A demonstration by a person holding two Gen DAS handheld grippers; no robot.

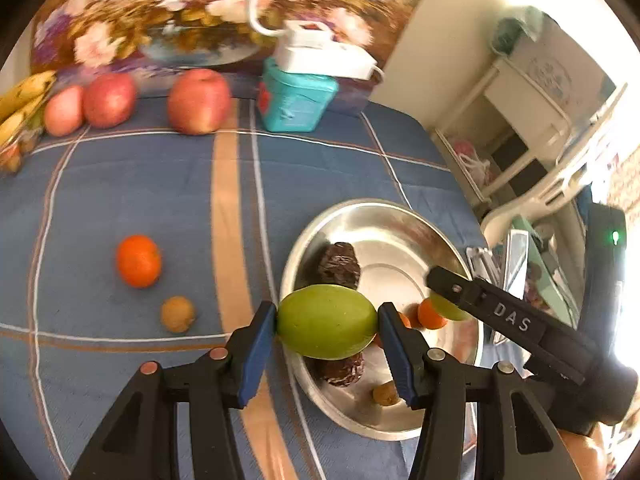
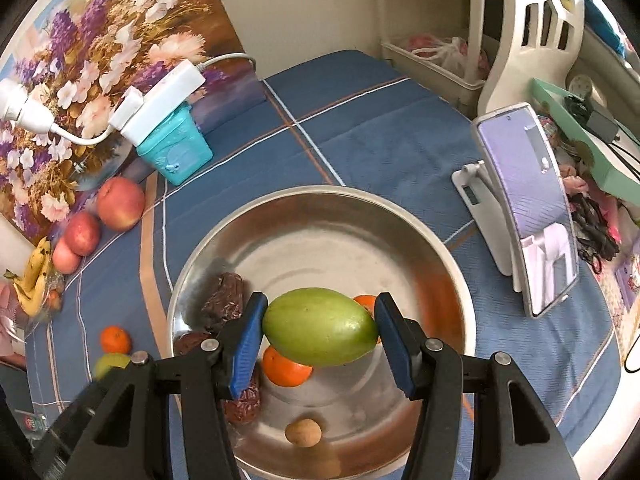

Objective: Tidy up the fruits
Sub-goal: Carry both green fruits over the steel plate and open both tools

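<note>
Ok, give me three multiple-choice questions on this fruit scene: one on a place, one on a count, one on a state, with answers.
1. Where is the right gripper?
A over the steel bowl
B over the bananas
C beside the phone

2. How many red apples stand by the painting?
A two
B three
C five

3. The left gripper is:
A open
B shut on the left green fruit
C shut on an apple

Answers: 1 A, its right green fruit hangs above the bowl. 2 B, three in a row. 3 B, both pads press the fruit.

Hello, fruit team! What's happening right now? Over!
Left hand-held gripper shut on green fruit. Right hand-held gripper shut on green fruit over bowl. Nothing blocking.
</note>
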